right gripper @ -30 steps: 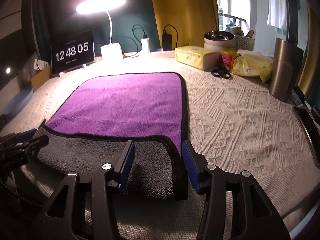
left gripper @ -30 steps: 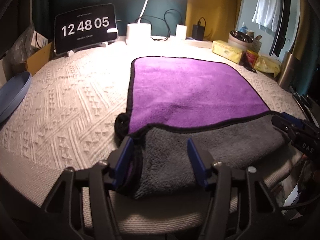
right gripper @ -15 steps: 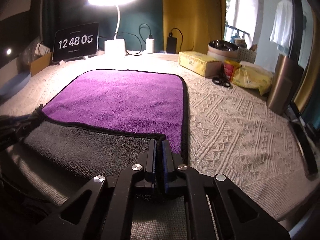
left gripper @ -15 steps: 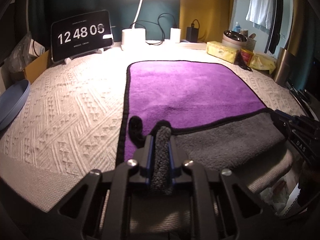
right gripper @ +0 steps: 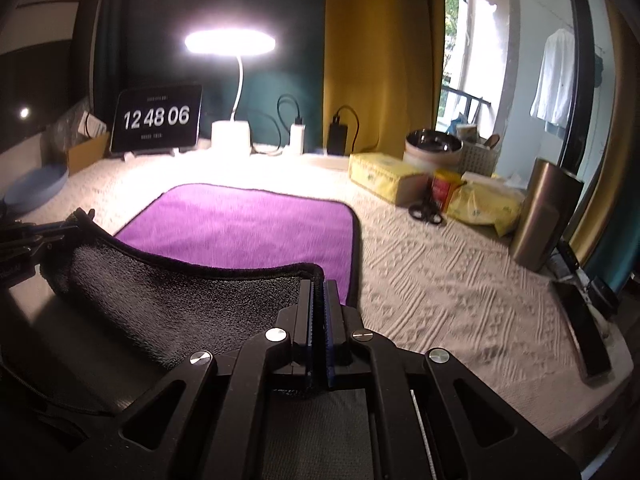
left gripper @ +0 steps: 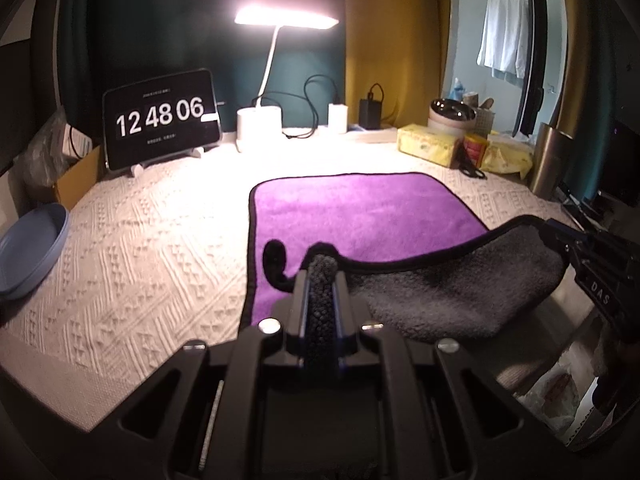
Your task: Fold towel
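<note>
Towel [left gripper: 360, 216] near edge now lifted, both tools clamped.

The right gripper [right gripper: 319, 300] is clamping the near right corner of the towel [right gripper: 248, 232], jaws closed on its black hem. The left gripper [right gripper: 36, 236] is gripping the opposite near corner. The grey underside is hanging lifted between them; the purple face is lying flat on the white knitted cover [right gripper: 440, 280].

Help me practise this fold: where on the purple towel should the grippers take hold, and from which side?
Grip the towel at its two near corners, coming from the near edge. The bound hem gives firm bite; the left gripper and right gripper are shut there, lifting the grey underside.
</note>
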